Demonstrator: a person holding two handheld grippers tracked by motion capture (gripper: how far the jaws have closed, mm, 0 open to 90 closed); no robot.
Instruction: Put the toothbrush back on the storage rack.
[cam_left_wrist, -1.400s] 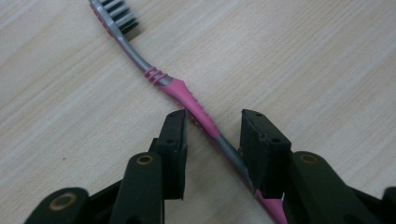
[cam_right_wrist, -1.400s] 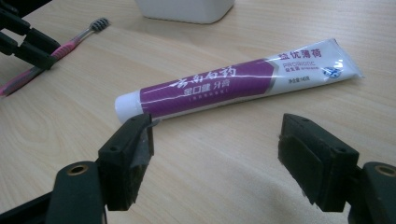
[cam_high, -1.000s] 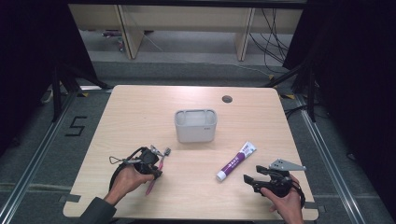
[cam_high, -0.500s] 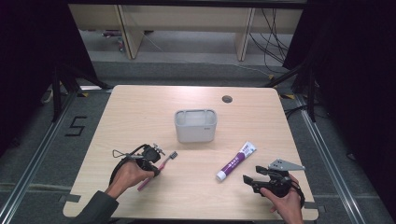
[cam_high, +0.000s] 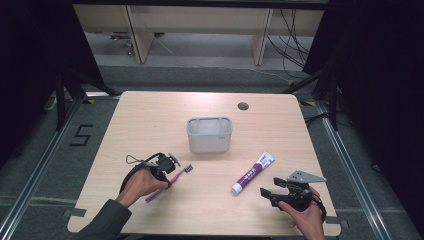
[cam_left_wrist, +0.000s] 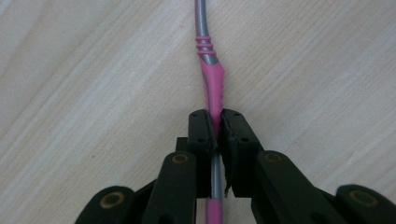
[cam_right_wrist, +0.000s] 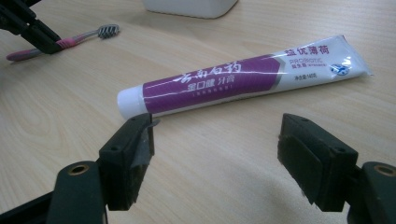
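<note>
Table (cam_high: 150, 115): pale wood, bearing everything listed. Tub (cam_high: 209, 134): grey, open-topped, sitting well beyond both sets of fingers. Toothpaste tube (cam_right_wrist: 243, 79): purple and white, lying just ahead of the right gripper (cam_right_wrist: 217, 140), whose jaws are standing wide apart with nothing between them. Toothbrush (cam_left_wrist: 213, 84): pink and grey, lying on the wood. Left gripper (cam_left_wrist: 213, 130): jaws having just been closing, now pinching the brush handle between the pads, bristle end pointing away toward the tub. Grasp looking complete; lifting is likely following.
</note>
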